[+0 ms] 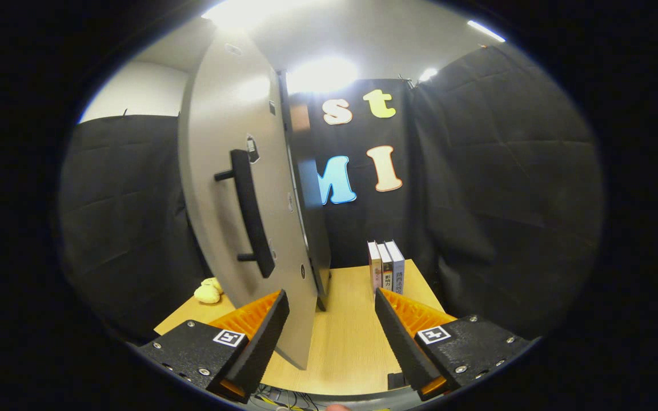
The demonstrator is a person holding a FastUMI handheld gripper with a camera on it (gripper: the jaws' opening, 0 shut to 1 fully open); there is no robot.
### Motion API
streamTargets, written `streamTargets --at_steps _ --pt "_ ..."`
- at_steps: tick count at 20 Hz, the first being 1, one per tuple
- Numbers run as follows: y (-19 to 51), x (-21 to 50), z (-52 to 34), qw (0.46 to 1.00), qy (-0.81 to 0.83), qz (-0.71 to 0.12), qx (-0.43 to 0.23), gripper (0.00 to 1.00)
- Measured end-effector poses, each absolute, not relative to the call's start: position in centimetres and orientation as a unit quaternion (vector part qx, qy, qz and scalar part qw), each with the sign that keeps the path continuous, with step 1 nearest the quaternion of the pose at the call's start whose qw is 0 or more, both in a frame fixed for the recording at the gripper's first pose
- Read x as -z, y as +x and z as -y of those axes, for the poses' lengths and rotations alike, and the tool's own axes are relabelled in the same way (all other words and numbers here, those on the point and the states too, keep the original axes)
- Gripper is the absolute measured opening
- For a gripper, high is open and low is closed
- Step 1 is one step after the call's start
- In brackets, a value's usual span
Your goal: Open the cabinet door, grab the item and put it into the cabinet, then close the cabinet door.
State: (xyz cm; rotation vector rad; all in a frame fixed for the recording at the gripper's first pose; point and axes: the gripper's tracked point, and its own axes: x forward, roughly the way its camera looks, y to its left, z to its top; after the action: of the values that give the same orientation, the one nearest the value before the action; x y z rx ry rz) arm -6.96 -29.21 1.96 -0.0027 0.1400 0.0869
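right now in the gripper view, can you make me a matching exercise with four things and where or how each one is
Things:
1. cabinet door
2. books
3. yellow item
4. gripper

Places or states:
A. upright in a row on the table, just beyond the right finger
B. open, with nothing between the fingers
C. swung open, its edge just ahead between the fingers
D. lying on the table on the far side of the door, beyond the left finger

Pairs: 1-C, 2-A, 3-D, 4-B

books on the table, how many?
3 books, upright and side by side on the table, beyond the open gripper, right of the cabinet door. Others may be hidden.
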Motion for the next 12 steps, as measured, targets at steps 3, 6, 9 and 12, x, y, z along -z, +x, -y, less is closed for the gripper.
streamTargets --at_steps 3,6,9,12 --pt "-4.9 -3.4 28.1 0.996 -0.013 -0.061 -0.057 0.94" --pt "-4.7 -3.6 26.1 0.994 -0.058 -0.056 -0.074 0.92" --pt "-4.7 -3.8 25.6 0.992 -0.094 -0.042 -0.069 0.91" --pt "-4.9 -3.1 24.1 0.994 -0.064 -0.057 -0.069 0.91"
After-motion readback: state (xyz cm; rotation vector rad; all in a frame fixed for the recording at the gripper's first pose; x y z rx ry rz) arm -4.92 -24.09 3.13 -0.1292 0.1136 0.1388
